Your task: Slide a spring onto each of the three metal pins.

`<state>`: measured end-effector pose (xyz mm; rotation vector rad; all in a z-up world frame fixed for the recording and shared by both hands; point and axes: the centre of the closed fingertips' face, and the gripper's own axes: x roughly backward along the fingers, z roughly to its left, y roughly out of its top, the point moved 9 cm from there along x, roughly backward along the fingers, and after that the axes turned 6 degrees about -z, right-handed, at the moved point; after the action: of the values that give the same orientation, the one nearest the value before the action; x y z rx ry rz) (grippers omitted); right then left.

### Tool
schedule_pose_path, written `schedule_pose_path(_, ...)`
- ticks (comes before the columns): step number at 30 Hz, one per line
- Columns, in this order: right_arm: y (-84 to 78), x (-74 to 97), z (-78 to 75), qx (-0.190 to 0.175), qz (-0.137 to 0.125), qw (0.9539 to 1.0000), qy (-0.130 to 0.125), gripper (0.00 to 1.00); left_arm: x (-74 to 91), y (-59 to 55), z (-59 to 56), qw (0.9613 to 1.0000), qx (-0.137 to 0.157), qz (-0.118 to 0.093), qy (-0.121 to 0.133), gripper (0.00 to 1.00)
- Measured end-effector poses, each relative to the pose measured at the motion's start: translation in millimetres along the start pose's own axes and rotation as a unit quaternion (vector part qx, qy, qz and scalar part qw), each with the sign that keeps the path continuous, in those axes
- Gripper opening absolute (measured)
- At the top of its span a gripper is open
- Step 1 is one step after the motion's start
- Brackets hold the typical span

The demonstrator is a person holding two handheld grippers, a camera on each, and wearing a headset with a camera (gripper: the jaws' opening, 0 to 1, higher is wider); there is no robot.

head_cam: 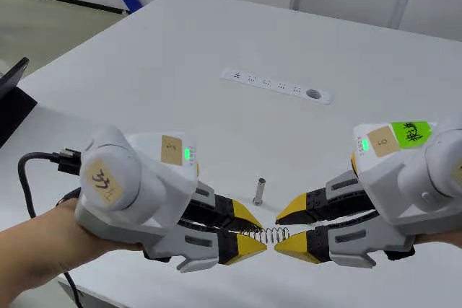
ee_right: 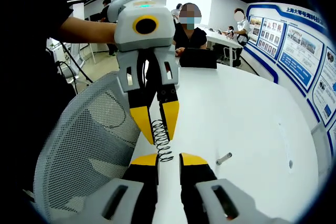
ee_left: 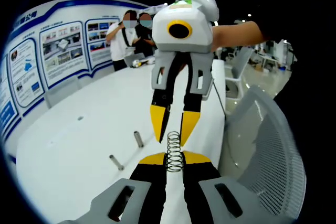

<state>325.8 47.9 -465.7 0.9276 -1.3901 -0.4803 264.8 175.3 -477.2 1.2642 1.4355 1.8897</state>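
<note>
Holding the spring (head_cam: 273,234) in mid-air between both tools, low over the white table (head_cam: 180,70). Left gripper (head_cam: 253,230) is clenched on the spring's left end, with the coil sticking out toward 3 o'clock. One metal pin (head_cam: 259,191) stands upright on the table at about 12 o'clock from the spring, bare and clear of both tools. The left gripper view has a second pin (ee_left: 116,162) at 8 o'clock from that one; it looks tipped over. Right gripper (head_cam: 289,225) sits at the coil's free end with jaws parted, tips straddling it; can't tell if either touches. Handling guess: the spring is light thin wire, soft along its axis, and will bow or ping away if squeezed mid-length or pinched hard. Best hold is across the last few turns at one end, leaving the other end's bore free to drop over the pin tip. The pin looks stiff but free-standing, so a sideways nudge could topple it.
</note>
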Motion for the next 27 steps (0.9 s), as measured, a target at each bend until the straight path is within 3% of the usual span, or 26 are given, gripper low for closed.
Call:
schedule_pose_path(9, 4.7, 4.4, 1.5, 0.006, -0.023, 0.9996, 0.014, 0.11, 0.1, 3.3, 0.9, 1.0000, -0.007, 0.003, 0.000, 0.10)
schedule_pose_path(17, 18.1, 12.3, 4.8, -0.002, -0.072, 0.9967, 0.036, 0.11, -5.9, 6.0, -2.5, 0.9990, -0.037, 0.024, -0.009, 0.10)
schedule_pose_path(20, 22.9, 10.5, 3.9, -0.007, -0.096, 0.9948, 0.034, 0.11, -8.2, 6.5, 0.1, 0.9994, -0.027, 0.021, -0.005, 0.10)
schedule_pose_path(27, 28.2, 6.5, 2.9, -0.014, -0.116, 0.9930, 0.021, 0.11, -5.8, 5.7, 4.7, 0.9996, -0.021, 0.017, -0.003, 0.10)
